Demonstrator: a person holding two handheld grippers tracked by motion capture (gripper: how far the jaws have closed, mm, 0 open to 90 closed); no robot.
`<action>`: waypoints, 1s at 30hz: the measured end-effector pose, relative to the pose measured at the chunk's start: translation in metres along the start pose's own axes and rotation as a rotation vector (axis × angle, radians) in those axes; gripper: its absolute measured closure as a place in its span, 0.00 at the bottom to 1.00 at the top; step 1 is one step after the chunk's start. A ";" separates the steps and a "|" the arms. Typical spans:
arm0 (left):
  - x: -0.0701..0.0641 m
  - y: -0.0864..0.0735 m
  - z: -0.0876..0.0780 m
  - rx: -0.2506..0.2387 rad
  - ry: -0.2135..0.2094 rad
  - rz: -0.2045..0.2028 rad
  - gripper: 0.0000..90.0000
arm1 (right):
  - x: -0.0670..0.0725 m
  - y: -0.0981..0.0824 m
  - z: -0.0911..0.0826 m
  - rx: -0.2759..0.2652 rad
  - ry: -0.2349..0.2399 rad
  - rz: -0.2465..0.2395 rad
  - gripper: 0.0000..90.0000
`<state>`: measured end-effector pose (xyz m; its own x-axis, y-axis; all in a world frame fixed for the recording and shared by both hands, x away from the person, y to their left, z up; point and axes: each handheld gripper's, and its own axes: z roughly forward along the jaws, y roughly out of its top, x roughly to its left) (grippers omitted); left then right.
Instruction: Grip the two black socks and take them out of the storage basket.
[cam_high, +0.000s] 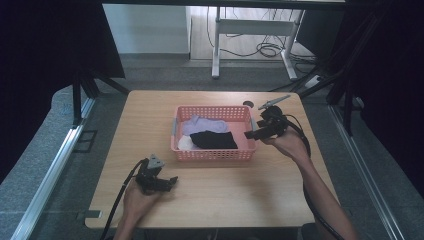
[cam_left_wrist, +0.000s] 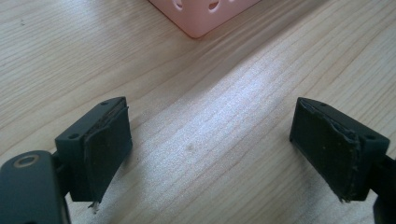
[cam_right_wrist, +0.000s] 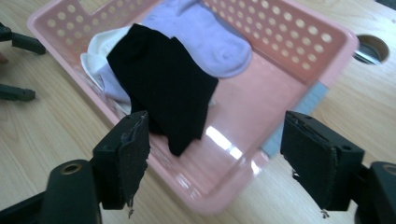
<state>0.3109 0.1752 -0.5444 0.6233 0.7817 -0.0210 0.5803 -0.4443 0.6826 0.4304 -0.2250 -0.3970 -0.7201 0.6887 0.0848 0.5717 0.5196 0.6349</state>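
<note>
Pink basket (cam_high: 214, 152) is holding a black sock (cam_high: 214, 140) lying over lilac socks (cam_high: 202, 123), just ahead of the right gripper (cam_high: 256, 133), jaws wide, gripping nothing; left gripper (cam_left_wrist: 210, 149) is likewise gaping over bare table (cam_left_wrist: 196, 121).

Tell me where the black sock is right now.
In the high view the black sock lies inside the pink basket at mid-table, toward its near side, overlapping the lavender sock and a white one, just left of the open right gripper.
</note>
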 end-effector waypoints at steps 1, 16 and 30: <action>0.000 0.000 0.000 0.000 0.000 0.000 0.14 | 0.001 0.003 0.003 0.004 0.002 -0.008 0.30; 0.000 0.000 0.000 0.000 0.000 0.000 0.14 | 0.018 0.037 0.066 0.110 0.033 -0.087 0.47; 0.000 0.000 0.000 0.000 -0.001 -0.004 0.14 | 0.011 0.038 0.120 0.251 -0.022 -0.054 0.56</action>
<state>0.3108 0.1751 -0.5445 0.6212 0.7833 -0.0245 0.5830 -0.4410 0.6824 0.4915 -0.1368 -0.4644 -0.7453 0.6657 0.0372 0.6140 0.6635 0.4275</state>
